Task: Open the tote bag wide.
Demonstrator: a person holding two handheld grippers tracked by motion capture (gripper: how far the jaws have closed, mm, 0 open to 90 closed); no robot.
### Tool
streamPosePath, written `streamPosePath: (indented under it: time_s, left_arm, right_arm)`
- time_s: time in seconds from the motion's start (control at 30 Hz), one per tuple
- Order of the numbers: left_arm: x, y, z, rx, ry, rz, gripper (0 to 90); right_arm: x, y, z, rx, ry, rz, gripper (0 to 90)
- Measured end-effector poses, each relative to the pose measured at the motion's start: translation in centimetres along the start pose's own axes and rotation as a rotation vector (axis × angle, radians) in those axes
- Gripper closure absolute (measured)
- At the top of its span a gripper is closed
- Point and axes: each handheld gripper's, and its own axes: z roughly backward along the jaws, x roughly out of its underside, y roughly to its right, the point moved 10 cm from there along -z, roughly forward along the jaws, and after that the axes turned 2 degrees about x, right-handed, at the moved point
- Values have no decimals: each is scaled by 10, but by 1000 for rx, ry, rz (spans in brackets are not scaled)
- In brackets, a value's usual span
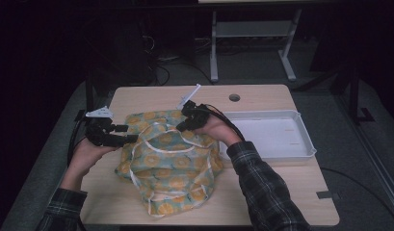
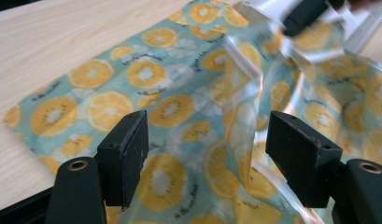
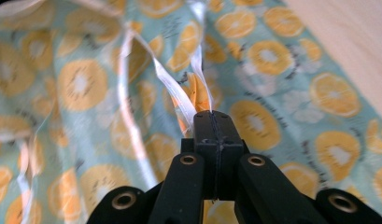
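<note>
Orange-print cloth bag (image 1: 170,161) lies crumpled at the centre of the counter (image 1: 262,98), left of a white tray (image 1: 276,137). Right gripper (image 3: 212,114), jaws clenched on the white-trimmed rim; left gripper (image 2: 205,144), jaws released astride the near-left fabric. The cloth appears light, limp and slippery; the hemmed rim likely offers the firmest hold.

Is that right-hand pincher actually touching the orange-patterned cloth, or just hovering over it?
Touching. In the right gripper view the right gripper has its jaws pressed together on a white-edged fold of the cloth, which rises straight from the tips.
</note>
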Motion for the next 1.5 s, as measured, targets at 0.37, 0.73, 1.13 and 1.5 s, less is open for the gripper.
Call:
streamPosePath:
  time_s: [0.37,0.73,1.13,1.5]
  left_arm:
    - [17,20,-14,72,-65,-10,301]
    - [29,34,-39,108,-172,-82,733]
    - [16,16,-33,65,-62,-20,899]
    - [15,10,-34,46,-38,11,900]
  right_arm:
    - [-14,32,-1,62,30,-81,900]
    - [-10,34,-9,58,14,-86,900]
    - [6,14,-5,4,25,-108,642]
    - [8,-28,20,-49,62,-35,576]
